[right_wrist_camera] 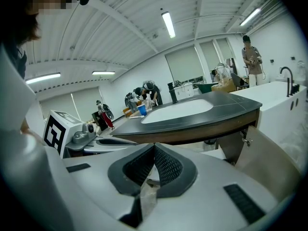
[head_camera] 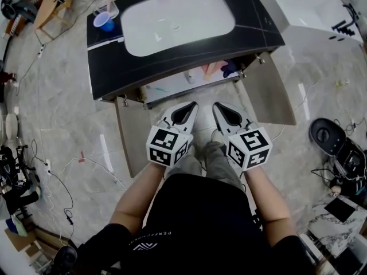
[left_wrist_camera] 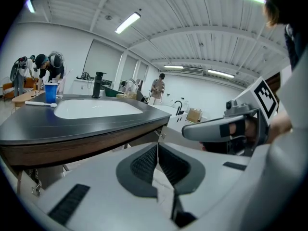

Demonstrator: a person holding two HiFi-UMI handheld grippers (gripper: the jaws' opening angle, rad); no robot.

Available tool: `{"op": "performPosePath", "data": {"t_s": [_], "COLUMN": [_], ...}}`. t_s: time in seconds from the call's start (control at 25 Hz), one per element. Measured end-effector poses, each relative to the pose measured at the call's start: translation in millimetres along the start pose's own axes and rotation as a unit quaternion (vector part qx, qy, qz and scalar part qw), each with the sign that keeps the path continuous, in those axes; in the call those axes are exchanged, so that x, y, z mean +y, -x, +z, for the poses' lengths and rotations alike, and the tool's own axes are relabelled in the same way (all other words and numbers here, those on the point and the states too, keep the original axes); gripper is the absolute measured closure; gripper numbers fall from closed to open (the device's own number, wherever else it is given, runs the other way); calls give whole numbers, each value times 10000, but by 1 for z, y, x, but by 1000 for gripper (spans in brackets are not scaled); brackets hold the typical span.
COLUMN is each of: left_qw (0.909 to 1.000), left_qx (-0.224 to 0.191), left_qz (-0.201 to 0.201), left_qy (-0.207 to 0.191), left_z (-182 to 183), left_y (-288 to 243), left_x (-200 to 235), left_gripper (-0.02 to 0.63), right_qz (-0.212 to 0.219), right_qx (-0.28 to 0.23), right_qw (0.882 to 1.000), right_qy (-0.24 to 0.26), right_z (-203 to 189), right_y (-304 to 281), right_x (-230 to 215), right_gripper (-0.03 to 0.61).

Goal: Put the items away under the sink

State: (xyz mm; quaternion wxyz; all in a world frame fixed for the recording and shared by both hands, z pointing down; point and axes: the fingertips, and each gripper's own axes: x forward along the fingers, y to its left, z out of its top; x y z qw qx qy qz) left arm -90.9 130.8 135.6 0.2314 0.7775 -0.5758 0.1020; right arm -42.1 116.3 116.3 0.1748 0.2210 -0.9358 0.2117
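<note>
Both grippers empty, held before the open sink cabinet [head_camera: 133, 135]
My left gripper [left_wrist_camera: 157, 146] and right gripper [right_wrist_camera: 154, 147] have jaws pressed together, ribbed black pads touching; only the head view shows pink and blue items [head_camera: 221, 69] on the shelf inside; gripper views show the glossy dark countertop [right_wrist_camera: 231, 107], oval white basin [right_wrist_camera: 178, 109] and blue cup [left_wrist_camera: 51, 92]

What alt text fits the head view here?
Seen from above, a person holds the left gripper and right gripper side by side, both shut and empty, pointing at the open cabinet under a dark counter with a white sink. A blue cup stands at the counter's left end.
</note>
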Motion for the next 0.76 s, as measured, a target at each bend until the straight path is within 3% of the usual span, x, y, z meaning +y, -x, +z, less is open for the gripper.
{"op": "performPosePath", "data": {"t_s": [0.76], "left_qw": [9999], "left_qx": [121], "left_qz": [-43], "left_qy": [40], "left_z": [-13], "left_y": [9], "left_x": [2], "left_gripper": [600], "right_qz": [70], "right_qx": [155], "right_qw": [9997], "right_qy": [-151], "right_z": [-13], "right_y": [-3], "right_x": [14], "right_gripper": [545]}}
